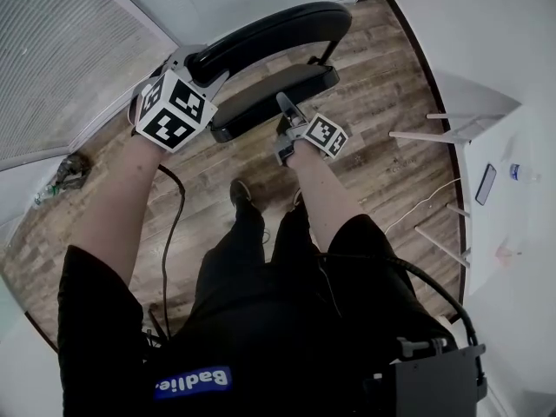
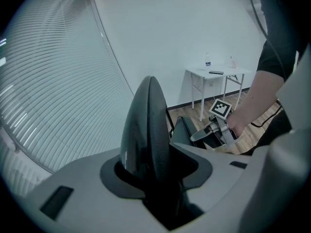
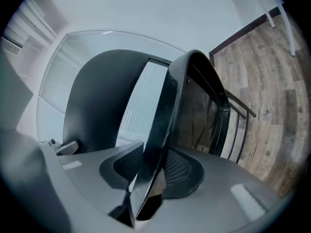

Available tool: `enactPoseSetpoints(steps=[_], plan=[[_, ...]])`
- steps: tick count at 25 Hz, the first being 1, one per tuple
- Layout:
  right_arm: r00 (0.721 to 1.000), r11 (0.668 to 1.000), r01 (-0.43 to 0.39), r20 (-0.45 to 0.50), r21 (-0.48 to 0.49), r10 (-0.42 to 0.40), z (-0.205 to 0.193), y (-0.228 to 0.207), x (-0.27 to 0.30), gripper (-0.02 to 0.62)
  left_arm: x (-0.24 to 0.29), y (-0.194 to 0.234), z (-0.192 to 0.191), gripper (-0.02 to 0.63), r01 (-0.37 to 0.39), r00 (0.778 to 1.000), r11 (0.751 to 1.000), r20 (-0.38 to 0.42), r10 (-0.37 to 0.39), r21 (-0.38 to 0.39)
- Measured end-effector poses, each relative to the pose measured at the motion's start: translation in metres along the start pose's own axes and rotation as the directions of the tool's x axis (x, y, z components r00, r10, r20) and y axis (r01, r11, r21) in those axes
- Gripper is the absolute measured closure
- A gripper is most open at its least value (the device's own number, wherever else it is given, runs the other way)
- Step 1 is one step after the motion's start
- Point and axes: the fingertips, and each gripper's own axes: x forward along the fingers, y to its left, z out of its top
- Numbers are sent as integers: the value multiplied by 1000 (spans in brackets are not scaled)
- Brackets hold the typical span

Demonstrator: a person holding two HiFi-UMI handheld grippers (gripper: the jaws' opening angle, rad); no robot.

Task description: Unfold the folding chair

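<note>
On chair (image 1: 261, 37): left tool (image 1: 196, 62), right tool (image 1: 286, 106)

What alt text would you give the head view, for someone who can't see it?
Seen from above, a person clamps two handheld grippers onto a black folding chair: the left gripper grips its curved black backrest, the right gripper its flat black seat. Below lies a brown wood-plank floor, with a white table at the right.
</note>
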Motion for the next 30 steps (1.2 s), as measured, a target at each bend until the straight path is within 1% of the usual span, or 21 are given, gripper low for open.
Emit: enactPoseSetpoints(steps=[9, 14, 23, 30], plan=[[1000, 1000, -16, -7, 24, 17, -8, -23, -37, 476, 5, -11, 1, 448, 13, 1000, 1000, -4, -13, -16], [999, 998, -35, 6, 46, 34, -11, -36, -55, 476, 9, -22, 0, 448, 16, 1000, 999, -8, -16, -30], [999, 996, -44, 13, 83, 43, -17, -53, -76, 469, 13, -20, -2, 448, 34, 999, 998, -13, -35, -49], [998, 993, -59, 11, 105, 58, -26, -70, -96, 468, 15, -26, -6, 448, 41, 999, 997, -11, -42, -60]])
